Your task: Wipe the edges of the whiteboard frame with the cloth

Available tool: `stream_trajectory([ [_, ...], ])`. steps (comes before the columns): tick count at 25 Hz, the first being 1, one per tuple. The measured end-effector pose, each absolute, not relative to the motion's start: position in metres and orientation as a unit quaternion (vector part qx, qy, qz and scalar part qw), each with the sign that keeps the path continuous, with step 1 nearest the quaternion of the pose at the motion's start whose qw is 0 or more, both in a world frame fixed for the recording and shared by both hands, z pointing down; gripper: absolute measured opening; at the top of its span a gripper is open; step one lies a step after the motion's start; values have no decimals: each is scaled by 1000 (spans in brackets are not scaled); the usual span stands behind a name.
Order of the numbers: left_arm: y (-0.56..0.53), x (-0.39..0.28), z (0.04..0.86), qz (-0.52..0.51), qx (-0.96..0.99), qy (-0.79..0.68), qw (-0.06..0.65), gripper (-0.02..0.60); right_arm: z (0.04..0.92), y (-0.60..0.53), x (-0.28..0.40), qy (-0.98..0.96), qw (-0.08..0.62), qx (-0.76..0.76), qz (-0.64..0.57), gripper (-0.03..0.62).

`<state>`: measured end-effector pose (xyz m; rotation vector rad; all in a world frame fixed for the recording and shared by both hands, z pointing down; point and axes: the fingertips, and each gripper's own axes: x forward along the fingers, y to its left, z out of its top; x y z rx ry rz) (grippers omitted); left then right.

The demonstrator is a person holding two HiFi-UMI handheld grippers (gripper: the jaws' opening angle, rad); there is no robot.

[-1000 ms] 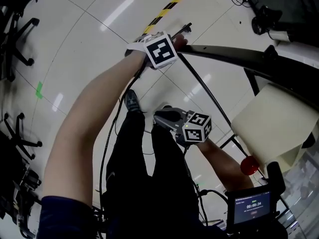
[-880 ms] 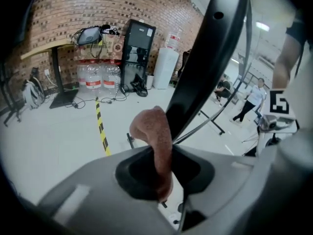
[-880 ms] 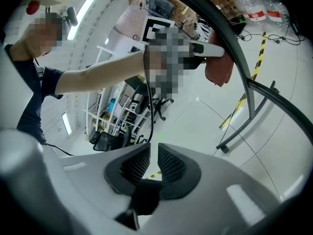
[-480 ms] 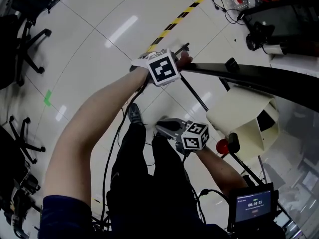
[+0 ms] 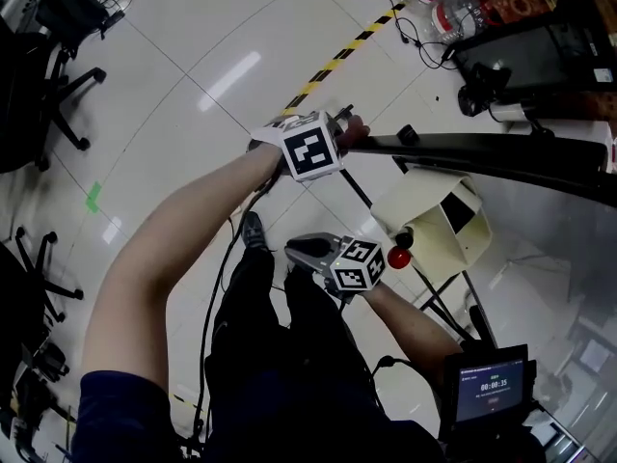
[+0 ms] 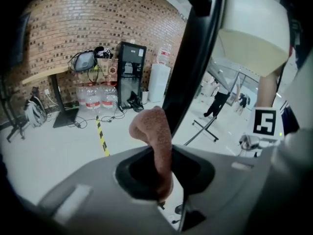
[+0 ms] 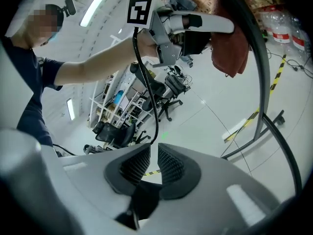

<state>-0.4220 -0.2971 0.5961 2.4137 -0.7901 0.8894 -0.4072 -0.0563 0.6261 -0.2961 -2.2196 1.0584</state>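
Left hand-held gripper [image 6: 164, 160] clenches cloth [image 6: 152, 131], held at whiteboard frame [image 6: 188, 72] dark edge, 12 o'clock in its view. Right hand-held gripper [image 7: 150, 168] is empty, jaws slightly apart. Wiping likely under way; remaining edges cannot be judged.

A yellow-and-black striped tape [image 5: 339, 63] is running across the glossy pale floor [image 5: 193, 27], which is reflecting the ceiling lights. Black office chairs [image 5: 43, 66] are standing at the left edge, and a small green mark [image 5: 93, 197] is lying on the floor near them. Water bottles [image 6: 90, 98] are standing at the foot of a brick wall [image 6: 73, 23], just beside a black cabinet [image 6: 131, 70]. A small screen [image 5: 487, 391] is glowing at the lower right. A person [image 6: 217, 99] in dark clothes is showing far off.
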Motion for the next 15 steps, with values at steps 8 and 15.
stream_trajectory([
  [8, -303, -426, 537, 322, 878, -288, 206, 69, 586, -60, -415, -858, 321, -101, 388, 49],
  [15, -293, -426, 500, 354, 884, -244, 183, 69, 549, -66, -427, -875, 303, -78, 369, 48],
])
